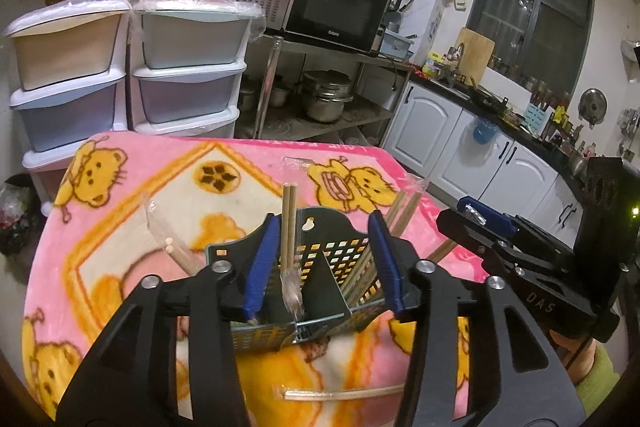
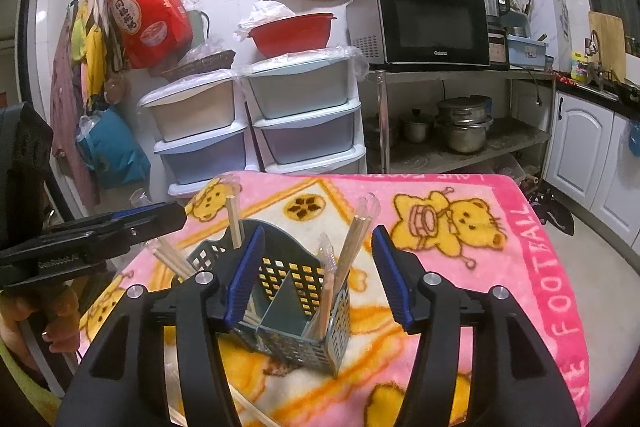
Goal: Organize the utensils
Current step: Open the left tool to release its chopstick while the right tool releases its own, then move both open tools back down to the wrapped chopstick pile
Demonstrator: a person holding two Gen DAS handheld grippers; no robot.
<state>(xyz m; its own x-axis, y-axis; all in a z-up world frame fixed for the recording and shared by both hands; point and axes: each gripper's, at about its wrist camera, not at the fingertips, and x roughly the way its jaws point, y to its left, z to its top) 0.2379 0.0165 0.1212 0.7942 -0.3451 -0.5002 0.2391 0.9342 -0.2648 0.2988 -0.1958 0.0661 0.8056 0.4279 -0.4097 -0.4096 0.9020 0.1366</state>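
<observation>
A perforated utensil holder, divided into compartments, is being framed at the lower centre of both wrist views, standing on a pink bear-print blanket that is covering a table. In the left wrist view, a wrapped pair of chopsticks is standing upright in the holder's left compartment, just inside the left blue pad and not being pressed by it; the left gripper is being held with its jaws spread, the holder lying between and beyond them. More chopsticks are leaning out of the holder's right side, and another pair is slanting out at its left. A loose wrapped pair is lying flat on the blanket at the bottom of the frame, below the holder.

In the right wrist view, the right gripper is likewise being held with jaws spread wide, nothing being pinched; the holder is sitting between the pads, with wrapped chopsticks rising from its right compartment. The left gripper is being seen at the left edge, gripped by a hand.

Stacked plastic drawers are being shown in the upper middle, a microwave on a metal shelf at upper right.
</observation>
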